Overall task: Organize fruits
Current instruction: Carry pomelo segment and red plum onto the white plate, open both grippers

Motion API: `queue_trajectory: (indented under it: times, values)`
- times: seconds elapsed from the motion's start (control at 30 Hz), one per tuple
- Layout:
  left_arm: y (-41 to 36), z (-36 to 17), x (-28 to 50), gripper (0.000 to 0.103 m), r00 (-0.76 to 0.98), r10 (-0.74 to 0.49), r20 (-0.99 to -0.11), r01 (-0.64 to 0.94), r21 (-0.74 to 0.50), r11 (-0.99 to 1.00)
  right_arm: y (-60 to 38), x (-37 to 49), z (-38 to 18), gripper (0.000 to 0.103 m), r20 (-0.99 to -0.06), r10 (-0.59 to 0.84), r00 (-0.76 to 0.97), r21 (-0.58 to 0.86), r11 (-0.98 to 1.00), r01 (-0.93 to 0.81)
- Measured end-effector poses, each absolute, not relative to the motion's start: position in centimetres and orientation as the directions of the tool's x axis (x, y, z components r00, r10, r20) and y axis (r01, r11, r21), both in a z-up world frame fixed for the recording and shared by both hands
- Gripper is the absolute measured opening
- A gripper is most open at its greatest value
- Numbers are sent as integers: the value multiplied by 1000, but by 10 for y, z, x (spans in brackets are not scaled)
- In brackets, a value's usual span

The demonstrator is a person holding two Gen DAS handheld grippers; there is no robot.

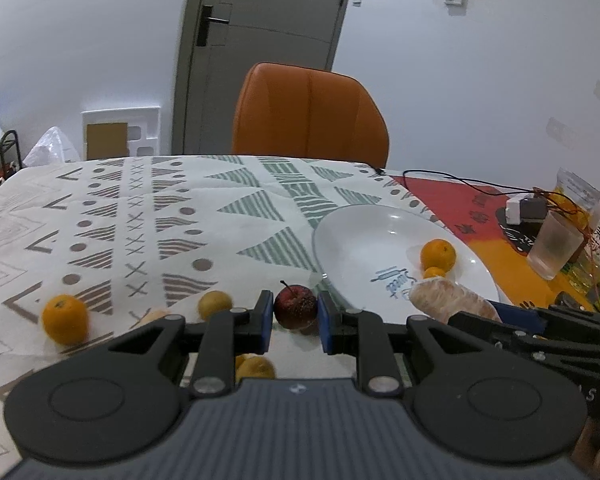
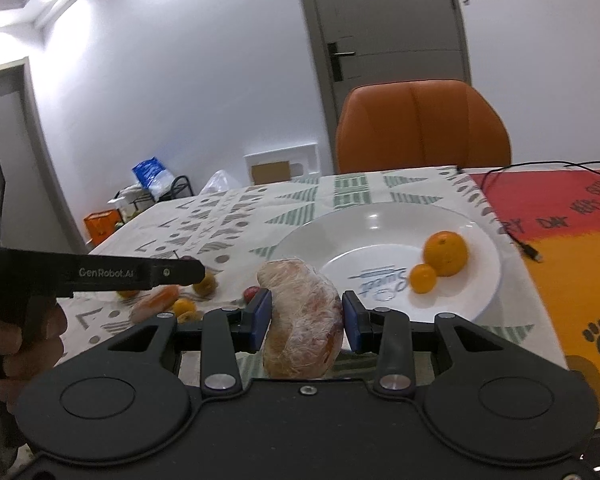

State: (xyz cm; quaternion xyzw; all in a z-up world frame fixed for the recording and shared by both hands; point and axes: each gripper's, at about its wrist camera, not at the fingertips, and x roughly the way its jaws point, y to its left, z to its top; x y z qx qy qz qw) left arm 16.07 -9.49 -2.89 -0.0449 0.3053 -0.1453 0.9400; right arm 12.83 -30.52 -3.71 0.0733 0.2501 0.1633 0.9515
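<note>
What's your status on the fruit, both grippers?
Left gripper shut on red apple. Right gripper shut on wrapped fruit, short of white plate. Two oranges plated. Path looks clear.

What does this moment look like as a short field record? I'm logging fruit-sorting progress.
left gripper: fingers shut on small red apple, low over the tablecloth
right gripper: fingers shut on plastic-wrapped fruit, near the plate's edge
white plate: holds large orange and small orange, touching each other
loose fruit on cloth: orange, yellowish fruit, another yellowish fruit under the left gripper
beyond table: orange chair, grey door
</note>
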Motion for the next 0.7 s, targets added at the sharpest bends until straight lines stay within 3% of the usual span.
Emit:
queue_trajectory:
  times: [0.7]
  values:
    - [-147, -30, 185, 22, 742, -373, -557, 340, -166, 926, -338, 139, -45, 36, -464, 258, 847, 221, 960, -172]
